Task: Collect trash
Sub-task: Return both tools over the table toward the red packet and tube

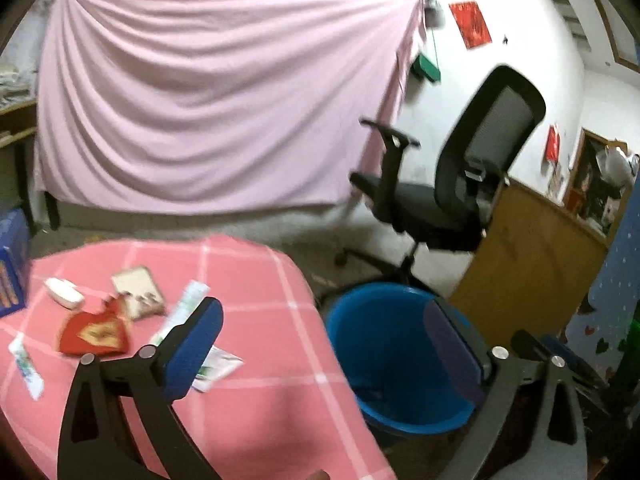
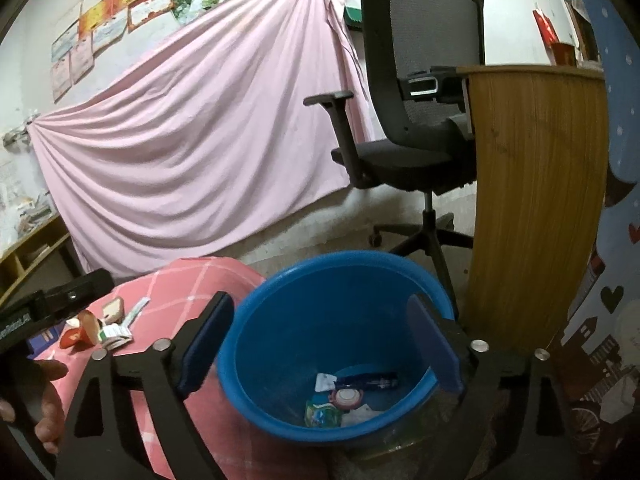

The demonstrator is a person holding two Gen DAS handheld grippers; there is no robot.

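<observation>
Left fingers (image 1: 200, 344): spread wide, nothing between them.
Left gripper (image 1: 324, 344): level, spanning the table edge and blue bin (image 1: 372, 320).
Wrappers (image 1: 96, 334): on pink cloth (image 1: 248, 280), left of the left fingers.
Right fingers (image 2: 208, 340): wide apart, empty.
Right gripper (image 2: 320, 340): tilted down over the bin.
Binned trash (image 2: 348, 396): below, between the right fingers.

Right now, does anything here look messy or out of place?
Yes: wrappers and packets lie scattered on the pink checked tablecloth, among them a torn red packet, a white tube and a white case. A few pieces are already in the blue bin. Nothing looks spilled or broken.
</observation>
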